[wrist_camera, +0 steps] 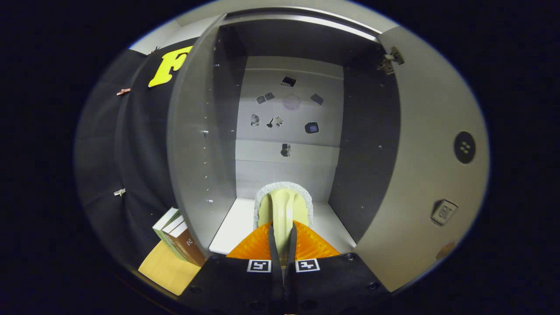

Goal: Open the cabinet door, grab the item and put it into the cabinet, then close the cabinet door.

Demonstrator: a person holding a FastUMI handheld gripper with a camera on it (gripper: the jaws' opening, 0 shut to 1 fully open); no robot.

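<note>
The grey cabinet stands straight ahead with both doors swung open: the left door and the right door. My gripper is shut on the raised handle of a pale yellow cleaning brush with a white fuzzy rim. The brush is held just ahead of my fingertips, over the front of the cabinet's white floor. Small stickers dot the cabinet's back wall.
A few books stand on a wooden surface left of the cabinet, beside the open left door. A hinge shows at the top of the right door. Black cloth hangs at the left.
</note>
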